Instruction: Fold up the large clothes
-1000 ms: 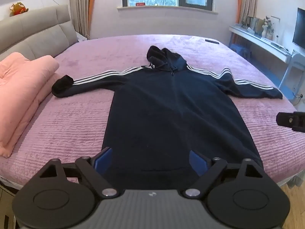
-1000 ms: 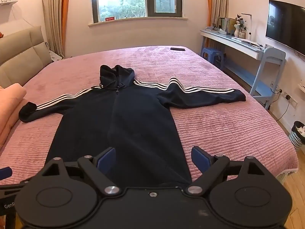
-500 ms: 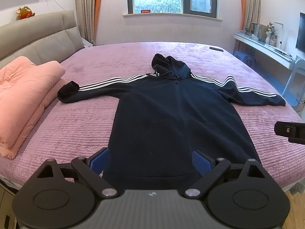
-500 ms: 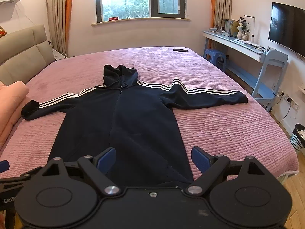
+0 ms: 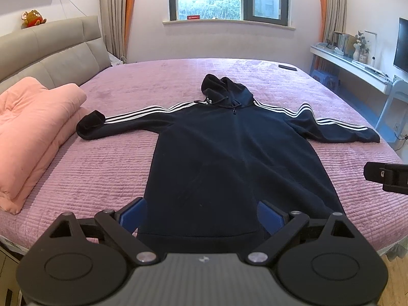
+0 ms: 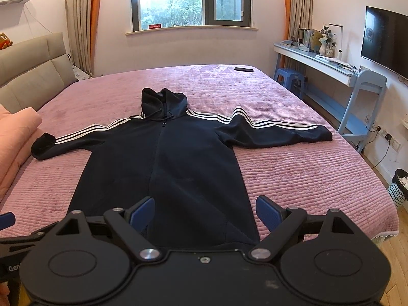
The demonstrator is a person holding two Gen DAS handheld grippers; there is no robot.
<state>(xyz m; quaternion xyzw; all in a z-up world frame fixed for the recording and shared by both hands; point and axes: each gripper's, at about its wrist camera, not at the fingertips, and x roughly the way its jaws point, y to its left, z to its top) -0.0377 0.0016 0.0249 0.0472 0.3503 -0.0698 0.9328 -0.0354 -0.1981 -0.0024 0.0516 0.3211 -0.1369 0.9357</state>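
A dark navy hoodie (image 5: 229,163) with white sleeve stripes lies flat and face up on the pink bed (image 5: 102,168), sleeves spread out, hood toward the window. It also shows in the right wrist view (image 6: 163,168). My left gripper (image 5: 201,215) is open and empty, held above the hem near the bed's front edge. My right gripper (image 6: 204,210) is open and empty, also above the hem, toward its right side. Part of the right gripper (image 5: 387,176) shows at the right edge of the left wrist view.
A folded pink quilt (image 5: 30,132) lies on the left of the bed by the grey headboard (image 5: 51,51). A dark phone (image 6: 244,69) lies at the bed's far edge. A blue desk (image 6: 331,68), a stool (image 6: 290,76) and a waste basket (image 6: 399,186) stand on the right.
Both grippers have risen and pulled back a little, so the hoodie sits lower and smaller in both views. Both stay open. The hoodie has not moved.
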